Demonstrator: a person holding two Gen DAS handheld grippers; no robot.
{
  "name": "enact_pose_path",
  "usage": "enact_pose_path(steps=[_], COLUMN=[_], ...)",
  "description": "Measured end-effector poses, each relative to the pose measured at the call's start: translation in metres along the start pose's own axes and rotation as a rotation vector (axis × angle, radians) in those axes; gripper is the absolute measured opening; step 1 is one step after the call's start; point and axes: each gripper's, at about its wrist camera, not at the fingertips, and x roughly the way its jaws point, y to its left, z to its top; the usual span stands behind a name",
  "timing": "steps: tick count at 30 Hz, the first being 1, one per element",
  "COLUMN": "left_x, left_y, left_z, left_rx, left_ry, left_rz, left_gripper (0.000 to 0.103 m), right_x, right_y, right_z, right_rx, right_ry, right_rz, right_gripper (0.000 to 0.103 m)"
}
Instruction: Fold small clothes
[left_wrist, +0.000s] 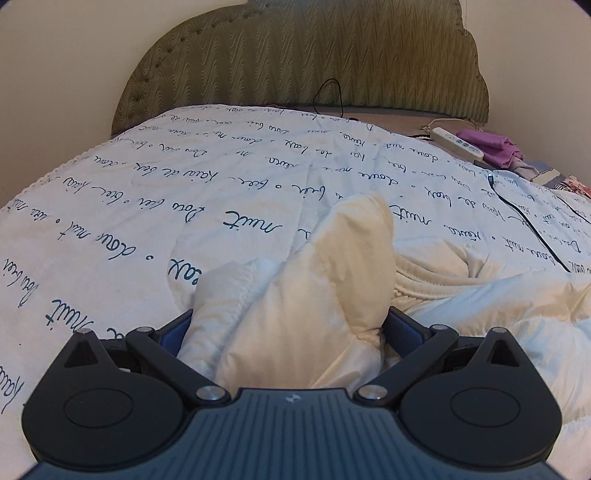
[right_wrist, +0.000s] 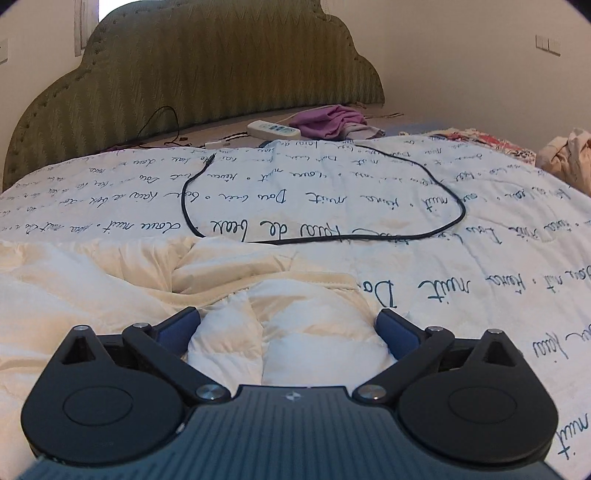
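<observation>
The left tool (left_wrist: 288, 325) has its blue fingers (left_wrist: 402, 332) spread wide, with a thick fold of the cream padded garment (left_wrist: 295, 295) bunched up between them; the cloth fills the gap and touches both fingers, and whether they press on it or only flank it cannot be told. The right tool (right_wrist: 288, 328) stands as wide apart as it goes, and a puffed section of the same garment (right_wrist: 288, 332) lies loosely between its fingers (right_wrist: 399, 334) without being pinched. The garment is quilted, pale cream and crumpled, with a stitched hem showing. In the left view the gathered fold rises to a rounded peak that points away toward the headboard (left_wrist: 295, 62) and leans a little right; the rest spreads low to the right. In the right view it lies flat across the near left part of the bed, its long axis running left to right. It rests on a white bedspread (left_wrist: 147, 184) printed with dark handwriting. A black cable (right_wrist: 424, 173) loops on the bedspread farther off. Beyond that, near the green headboard, lie a white power strip (right_wrist: 273, 129) and a purple cloth (right_wrist: 328, 120).
</observation>
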Motion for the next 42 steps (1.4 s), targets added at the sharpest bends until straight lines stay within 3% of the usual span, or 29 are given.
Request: enact_pose_path(steps=[7, 18, 20, 21, 23, 25, 30, 34, 42], left_x=[0.002, -0.002, -0.005, -0.006, -0.010, -0.014, -0.013, -0.010, -0.005], left_y=[-0.001, -0.001, -0.001, 0.000, 0.002, 0.002, -0.006, -0.007, 0.001], left_z=[-0.002, 0.001, 0.003, 0.005, 0.008, 0.009, 0.004, 0.002, -0.001], left_rx=[0.005, 0.000, -0.004, -0.012, -0.033, -0.042, 0.016, 0.023, -0.035], left_ry=[-0.008, -0.006, 0.004, 0.010, 0.012, -0.004, -0.029, -0.032, -0.015], left_rz=[0.011, 0.013, 0.012, 0.010, 0.003, -0.005, 0.036, 0.039, 0.010], left_gripper=[0.103, 0.103, 0.103, 0.103, 0.103, 0.103, 0.103, 0.103, 0.103], right_x=[0.002, -0.001, -0.009, -0.022, -0.048, -0.064, -0.069, -0.051, -0.032], right_y=[-0.006, 0.000, 0.002, 0.006, 0.019, 0.043, 0.124, 0.160, 0.157], right_z=[-0.001, 0.002, 0.009, 0.012, 0.017, 0.023, 0.026, 0.016, -0.004], right_rx=[0.039, 0.014, 0.050, 0.098, 0.148, 0.113, -0.124, -0.285, -0.266], right_ry=[0.008, 0.016, 0.018, -0.017, -0.123, -0.162, -0.136, -0.078, -0.059], right_rz=[0.028, -0.015, -0.062, -0.097, -0.025, 0.085, 0.218, 0.165, 0.190], right_gripper=[0.102, 0.103, 0.102, 0.103, 0.103, 0.103, 0.102, 0.103, 0.103])
